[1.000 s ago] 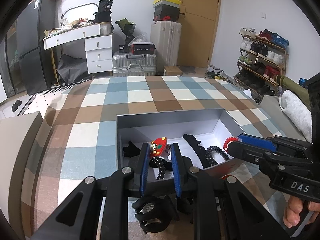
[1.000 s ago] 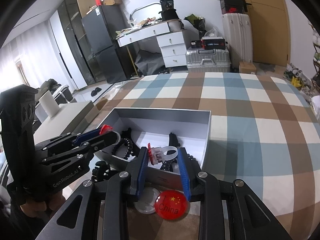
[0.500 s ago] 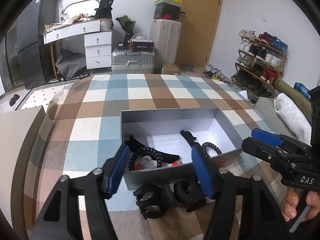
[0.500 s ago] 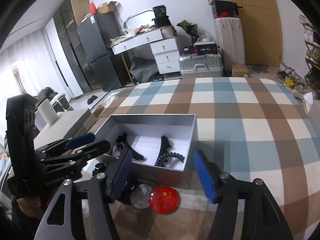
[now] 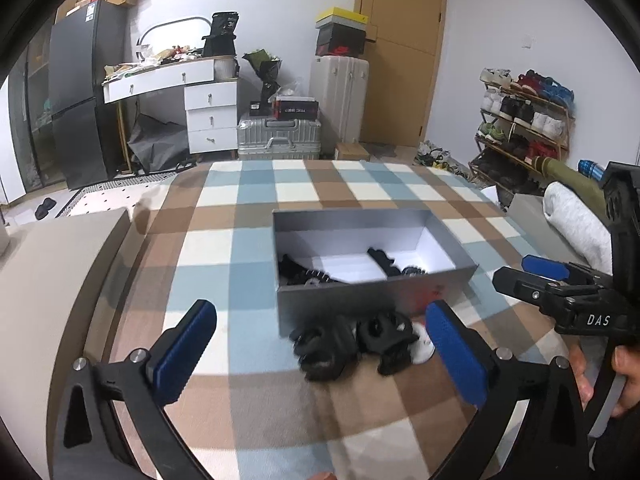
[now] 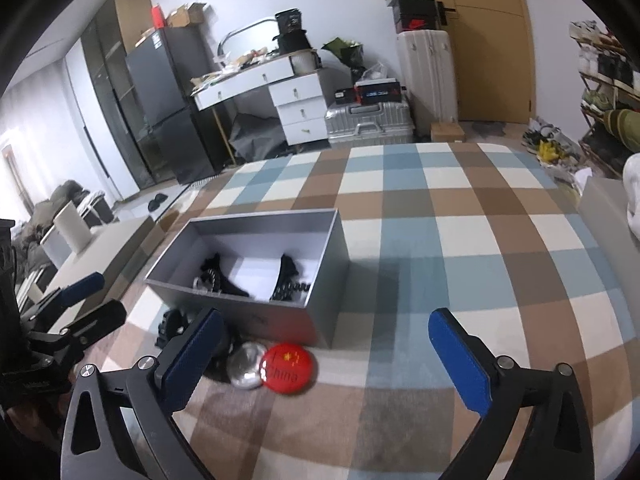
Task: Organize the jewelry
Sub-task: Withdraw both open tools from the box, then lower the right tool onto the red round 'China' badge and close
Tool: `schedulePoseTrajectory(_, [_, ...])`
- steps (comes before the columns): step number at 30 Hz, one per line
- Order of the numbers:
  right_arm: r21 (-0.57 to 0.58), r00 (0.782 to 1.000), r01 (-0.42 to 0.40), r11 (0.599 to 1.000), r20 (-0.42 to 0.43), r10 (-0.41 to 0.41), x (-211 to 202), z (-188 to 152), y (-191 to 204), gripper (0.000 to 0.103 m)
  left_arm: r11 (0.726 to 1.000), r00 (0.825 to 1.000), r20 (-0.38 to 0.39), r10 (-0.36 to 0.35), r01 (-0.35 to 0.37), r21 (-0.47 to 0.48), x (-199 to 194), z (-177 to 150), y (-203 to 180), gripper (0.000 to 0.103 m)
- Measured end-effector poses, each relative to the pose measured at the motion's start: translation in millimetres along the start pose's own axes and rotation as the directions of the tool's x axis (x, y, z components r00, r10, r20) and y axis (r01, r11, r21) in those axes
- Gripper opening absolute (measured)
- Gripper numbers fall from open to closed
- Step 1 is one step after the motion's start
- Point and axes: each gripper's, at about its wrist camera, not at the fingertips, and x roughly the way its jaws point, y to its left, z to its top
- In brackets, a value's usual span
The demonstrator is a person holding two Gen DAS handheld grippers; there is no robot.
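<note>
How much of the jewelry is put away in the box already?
Some of it: black hair clips and a beaded bracelet already lie inside the grey box. Nothing is in hand; the left claw and right claw are opening, with nothing between their pads. Still left on the blanket in front of the box: the black clips, the silver badge and the red badge.

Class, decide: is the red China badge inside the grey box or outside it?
Outside. The red China badge lies on the checked blanket before the grey box, beside a silver disc.
</note>
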Motion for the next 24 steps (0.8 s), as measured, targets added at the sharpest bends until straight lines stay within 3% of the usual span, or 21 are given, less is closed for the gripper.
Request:
schedulePoseTrajectory(13, [-0.089, 0.994, 0.021, 0.996, -0.105, -0.031, 18, -31, 12, 0.103, 0.999, 0.997, -0.075, 0.019, -0.021, -0.024, 15, -21, 17, 0.102])
schedulePoseTrajectory(24, [-0.129, 0.978, 0.045, 0.991, -0.195, -0.07, 43, -39, 21, 0.103, 0.998, 0.996, -0.085, 0.026, -0.031, -0.056, 14, -30, 27, 0.102])
